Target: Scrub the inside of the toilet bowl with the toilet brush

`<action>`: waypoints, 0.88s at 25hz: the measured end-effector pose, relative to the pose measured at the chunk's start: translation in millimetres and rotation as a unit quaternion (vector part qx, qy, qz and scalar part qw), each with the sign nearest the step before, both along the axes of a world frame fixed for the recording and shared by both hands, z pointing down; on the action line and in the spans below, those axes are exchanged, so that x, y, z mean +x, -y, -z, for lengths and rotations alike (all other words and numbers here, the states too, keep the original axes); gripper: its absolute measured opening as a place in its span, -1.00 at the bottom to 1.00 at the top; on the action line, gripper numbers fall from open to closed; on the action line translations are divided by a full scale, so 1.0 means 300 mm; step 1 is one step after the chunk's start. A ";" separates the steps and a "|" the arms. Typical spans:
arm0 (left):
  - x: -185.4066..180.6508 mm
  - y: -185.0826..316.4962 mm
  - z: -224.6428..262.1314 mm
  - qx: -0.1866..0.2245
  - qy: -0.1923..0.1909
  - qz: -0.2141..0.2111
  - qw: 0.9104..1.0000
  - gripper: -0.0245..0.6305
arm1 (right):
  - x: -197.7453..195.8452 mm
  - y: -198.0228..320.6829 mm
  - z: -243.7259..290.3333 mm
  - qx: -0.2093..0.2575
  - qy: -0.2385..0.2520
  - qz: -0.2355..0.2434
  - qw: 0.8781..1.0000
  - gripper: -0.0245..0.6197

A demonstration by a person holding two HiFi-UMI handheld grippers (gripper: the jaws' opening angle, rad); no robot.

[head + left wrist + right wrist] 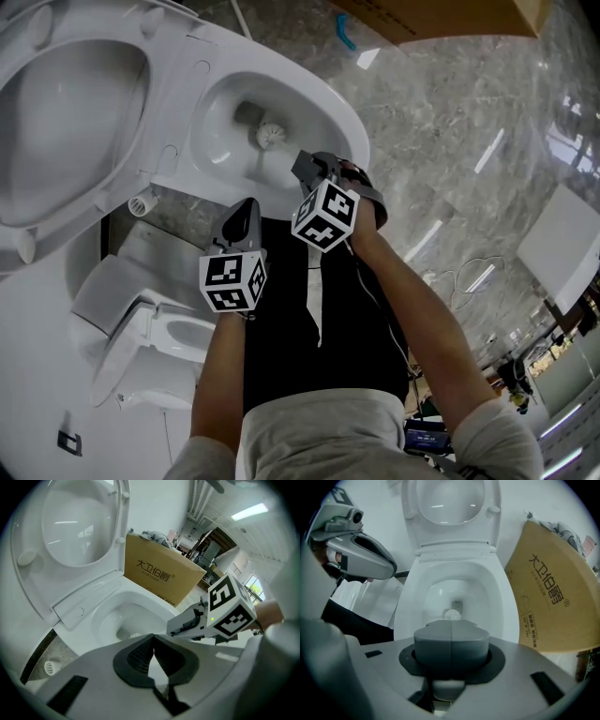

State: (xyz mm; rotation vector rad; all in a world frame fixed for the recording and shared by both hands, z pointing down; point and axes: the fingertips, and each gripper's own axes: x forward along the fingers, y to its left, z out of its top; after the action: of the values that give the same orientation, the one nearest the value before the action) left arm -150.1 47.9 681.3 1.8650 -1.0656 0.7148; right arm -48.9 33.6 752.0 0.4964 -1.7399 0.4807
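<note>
The white toilet bowl stands open, its lid raised to the left. The toilet brush's white round head sits deep in the bowl near the drain, and it shows just past the jaws as the brush head in the right gripper view. My right gripper is over the bowl's near rim, shut on the brush handle; the handle itself is hidden behind the closed jaws. My left gripper hangs beside the bowl's outer front, jaws together and empty, seen as the left gripper in its own view.
A brown cardboard box stands close to the bowl's right side. A second white fixture sits at the lower left. A round floor drain lies between the two. Marble floor spreads to the right.
</note>
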 end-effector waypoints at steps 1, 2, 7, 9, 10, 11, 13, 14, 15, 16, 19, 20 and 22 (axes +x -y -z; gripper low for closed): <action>-0.007 0.003 0.001 0.000 -0.001 -0.001 1.000 -0.90 | -0.018 -0.002 0.004 -0.001 0.005 -0.002 1.000 -0.47; -0.017 0.006 0.002 0.001 -0.001 0.000 1.000 -0.90 | -0.038 -0.001 0.008 -0.003 0.011 -0.004 1.000 -0.47; -0.077 0.027 -0.013 -0.001 -0.002 0.008 1.000 -0.90 | -0.154 0.042 0.037 0.013 0.045 0.002 0.999 -0.47; -0.102 0.032 -0.018 -0.004 -0.003 0.009 1.000 -0.90 | -0.200 0.069 0.053 0.026 0.051 0.012 0.998 -0.47; -0.116 0.037 -0.019 -0.005 -0.003 0.009 1.000 -0.90 | -0.220 0.084 0.058 0.031 0.049 0.018 0.998 -0.47; -0.130 0.043 -0.020 -0.006 -0.002 0.009 1.000 -0.90 | -0.237 0.099 0.059 0.035 0.045 0.024 0.998 -0.47; -0.152 0.062 -0.020 -0.006 -0.001 0.006 1.000 -0.90 | -0.256 0.125 0.052 0.037 0.037 0.031 0.998 -0.47; -0.159 0.075 -0.019 -0.004 -0.002 0.004 1.000 -0.90 | -0.259 0.138 0.046 0.036 0.034 0.031 0.998 -0.47; -0.165 0.091 -0.019 -0.002 -0.002 0.003 1.000 -0.90 | -0.259 0.151 0.039 0.035 0.032 0.030 0.998 -0.47; -0.170 0.107 -0.019 0.001 -0.003 0.001 1.000 -0.90 | -0.257 0.163 0.034 0.033 0.030 0.027 0.999 -0.47; -0.184 0.145 -0.019 0.006 -0.005 -0.002 1.000 -0.90 | -0.247 0.190 0.022 0.031 0.027 0.021 0.999 -0.47; -0.186 0.153 -0.020 0.006 -0.005 -0.002 1.000 -0.90 | -0.243 0.197 0.019 0.031 0.025 0.018 0.999 -0.47; -0.186 0.163 -0.023 0.005 -0.006 -0.005 1.000 -0.90 | -0.229 0.216 0.012 0.033 0.021 0.012 0.999 -0.47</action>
State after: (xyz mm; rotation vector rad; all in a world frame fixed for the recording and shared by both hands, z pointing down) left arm -205.8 -1.0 688.2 1.8818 -1.0535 0.7038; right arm -117.6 -31.2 748.5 0.5149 -1.8052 0.4197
